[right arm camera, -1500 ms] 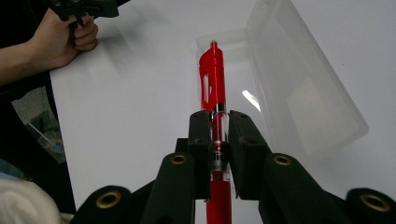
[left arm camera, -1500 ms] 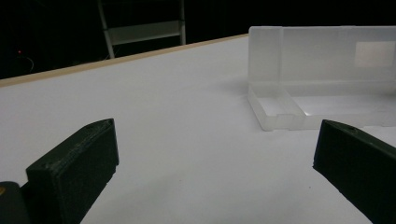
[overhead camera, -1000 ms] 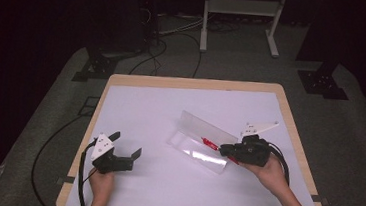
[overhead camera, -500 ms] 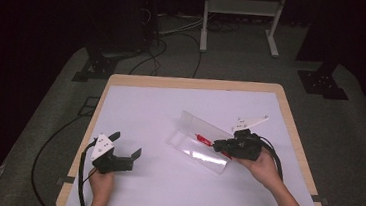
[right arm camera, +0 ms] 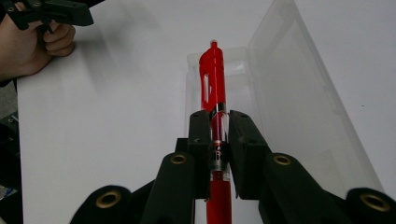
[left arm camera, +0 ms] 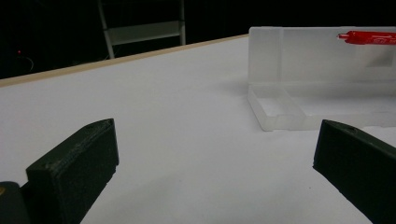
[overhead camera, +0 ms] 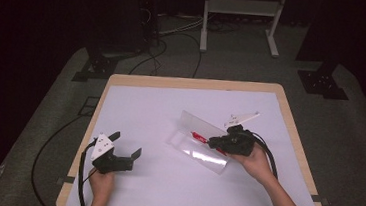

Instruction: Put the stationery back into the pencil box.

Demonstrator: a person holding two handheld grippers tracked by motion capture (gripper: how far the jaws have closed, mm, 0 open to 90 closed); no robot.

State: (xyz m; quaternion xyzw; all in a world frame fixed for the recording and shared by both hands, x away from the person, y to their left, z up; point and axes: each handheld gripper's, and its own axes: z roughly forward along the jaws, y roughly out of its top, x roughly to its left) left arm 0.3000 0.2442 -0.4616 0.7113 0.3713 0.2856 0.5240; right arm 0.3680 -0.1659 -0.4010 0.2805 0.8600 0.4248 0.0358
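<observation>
Red plastic pen (overhead camera: pixel 199 136) sticks out of the right gripper (overhead camera: pixel 213 142) in the high view, over the open clear plastic box (overhead camera: pixel 198 147) on the white table (overhead camera: pixel 160 116); dark floor and cables lie around. Left gripper (overhead camera: pixel 126 145) rests apart, jaws wide, holding nothing. In the left gripper view, the pen (left arm camera: pixel 369 37) shows by the box's raised lid (left arm camera: pixel 308 51). In the right gripper view, the jaws pinch the pen (right arm camera: pixel 212 88), which points straight away along the box's bottom tray (right arm camera: pixel 238 74), with nothing lying inside
</observation>
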